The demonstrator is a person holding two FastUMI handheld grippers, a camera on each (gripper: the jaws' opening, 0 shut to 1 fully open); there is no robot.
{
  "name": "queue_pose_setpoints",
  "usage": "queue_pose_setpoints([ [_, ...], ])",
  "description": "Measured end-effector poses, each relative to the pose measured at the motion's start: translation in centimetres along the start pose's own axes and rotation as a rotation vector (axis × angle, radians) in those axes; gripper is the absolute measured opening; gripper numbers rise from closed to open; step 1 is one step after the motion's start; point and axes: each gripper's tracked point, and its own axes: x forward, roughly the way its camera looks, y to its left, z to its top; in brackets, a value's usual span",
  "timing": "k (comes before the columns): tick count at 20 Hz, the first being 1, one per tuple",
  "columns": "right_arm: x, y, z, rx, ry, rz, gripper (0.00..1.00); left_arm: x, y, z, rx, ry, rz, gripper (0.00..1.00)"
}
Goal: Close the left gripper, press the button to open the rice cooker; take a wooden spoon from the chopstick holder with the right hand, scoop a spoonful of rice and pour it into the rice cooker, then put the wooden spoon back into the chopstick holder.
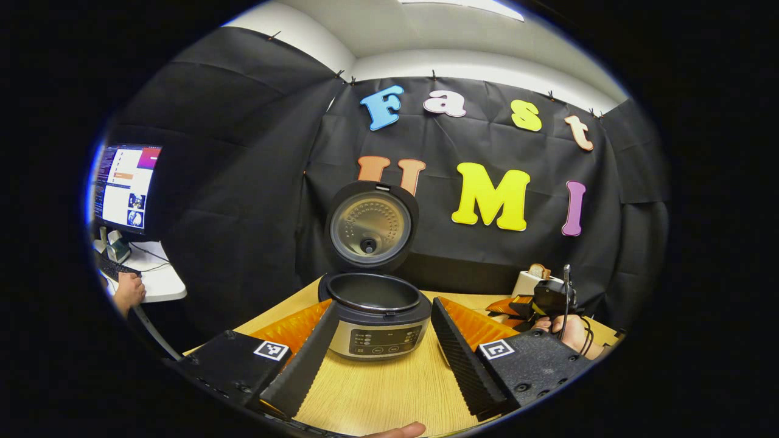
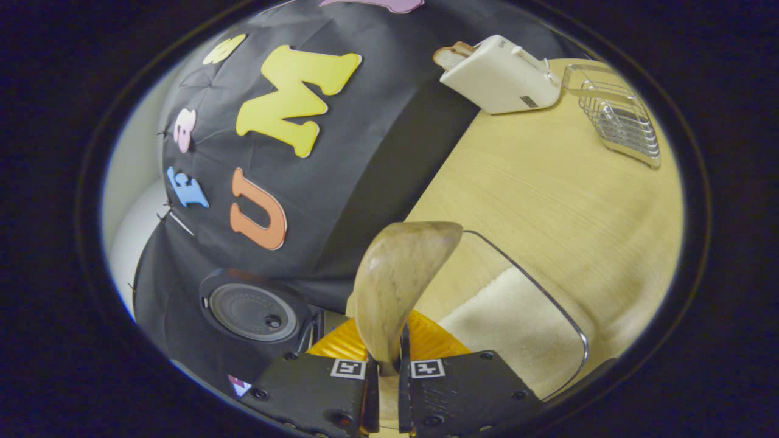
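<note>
Wooden spoon (image 2: 398, 286): lower centre of the right gripper view, bowl upward, handle pinched between the fingers of the right gripper (image 2: 387, 371), which stand nearly together on it. Judged light, stiff, smooth-surfaced; prone to pivot if held at one narrow spot. Best taken at mid-handle, flat faces against the pads, as now. Bowl looks empty of rice.

Glass bowl (image 2: 551, 292) of rice (image 2: 517, 316): lower right of the same view, directly behind the spoon. Grains loose, likely to spill if the spoon tilts; glass rigid, breakable, liable to slide under a push.

Rice cooker (image 1: 377, 322): centre of the left gripper view, lid (image 1: 371, 226) raised upright, inner pot seen open and dark. Judged heavy and stable; lid hinged, not to be knocked. Control panel on the front face, markings too small to read.

Left gripper (image 1: 380, 359): bottom of the left gripper view, fingers spread wide apart, framing the cooker's base, holding nothing.

Wire chopstick holder (image 2: 621, 115): upper right of the right gripper view, light, apt to tip; no utensils visible in it.

Toaster (image 2: 499, 76): upper centre-right, bread in slot; small dark label unreadable.

Table (image 2: 548, 182): pale wood grain.

Writing: square black-and-white marker tags on the gripper bodies; no brand legible anywhere.
</note>
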Motion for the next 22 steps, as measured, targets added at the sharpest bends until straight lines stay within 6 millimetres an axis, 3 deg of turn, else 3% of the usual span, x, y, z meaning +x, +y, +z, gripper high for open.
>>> queue_pose_setpoints([
  [5, -0.6, 0.0, 1.0, 0.048, -0.008, 0.008, 0.12, 0.1, -0.2, -0.1, 0.004, 0.002, -0.004, 0.97],
  [9, -1.1, 1.4, 2.2, 0.068, -0.032, 0.039, 0.12, 0.2, -0.6, -0.2, 0.019, 0.005, -0.009, 0.98],
  [17, -2.7, 8.5, 3.7, 0.052, -0.062, 0.147, 0.12, -0.2, 0.7, 0.1, 0.033, -0.003, 0.015, 1.0],
  [22, -1.9, 13.3, 3.7, 0.025, -0.074, 0.176, 0.12, -0.3, 2.2, 0.0, 0.021, 0.002, 0.04, 0.98],
])
